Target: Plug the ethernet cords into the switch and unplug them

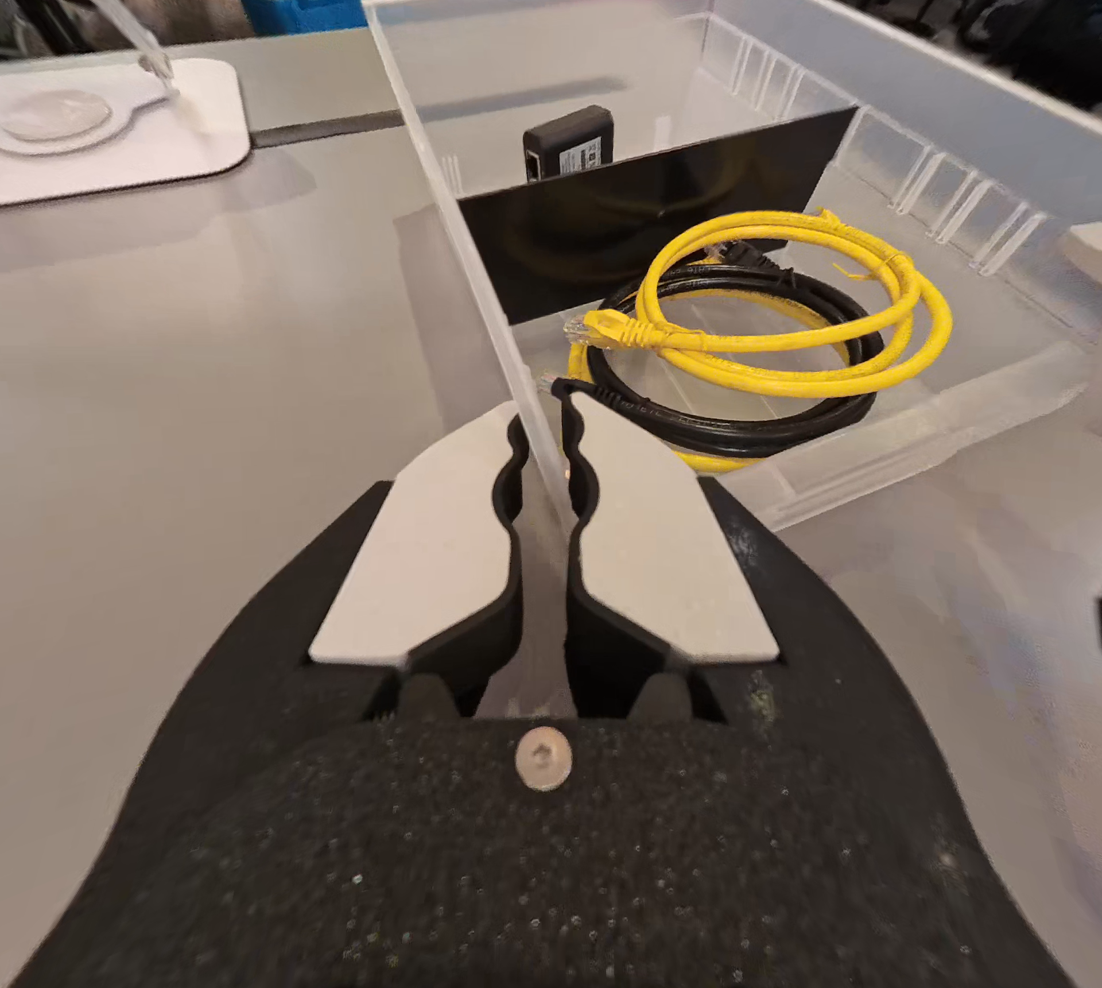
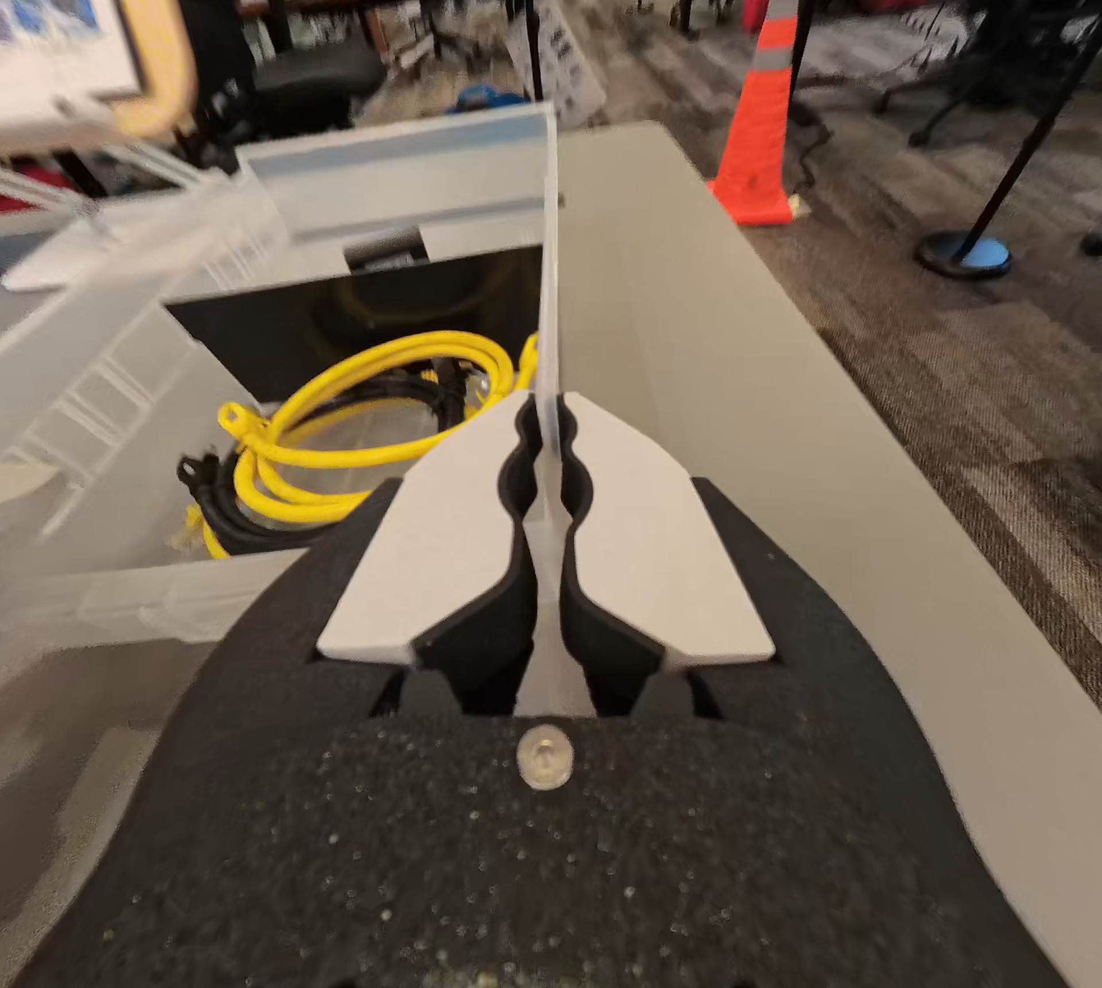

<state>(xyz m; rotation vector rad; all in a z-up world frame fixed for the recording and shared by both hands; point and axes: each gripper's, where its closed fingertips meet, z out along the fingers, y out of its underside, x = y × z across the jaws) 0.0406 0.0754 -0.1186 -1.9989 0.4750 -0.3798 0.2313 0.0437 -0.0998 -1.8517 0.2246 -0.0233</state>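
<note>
Translucent plastic forms the bin (image 1: pixel 894 82), and in the left wrist view its left wall is seen running between the fingers of the left gripper (image 1: pixel 545 416), which are closed onto that wall near the bin's near corner. No cord is plugged in: the task is judged not yet begun, with both plugging and unplugging left. In the near compartment, in front of a black divider (image 1: pixel 596 237), a coiled yellow ethernet cord (image 1: pixel 775 339) is seen lying on a coiled black ethernet cord (image 1: pixel 745 422), their connectors free. In the far compartment a small black box with a port, taken to be the switch (image 1: pixel 569 142), is seen standing behind the divider. In the right wrist view, which is blurred, the right gripper (image 2: pixel 548 404) is seen clenched on the bin's right wall, the thin plastic pinched between its pads. The same yellow and black coils are seen to its left, and the dark box is glimpsed beyond the divider.
</note>
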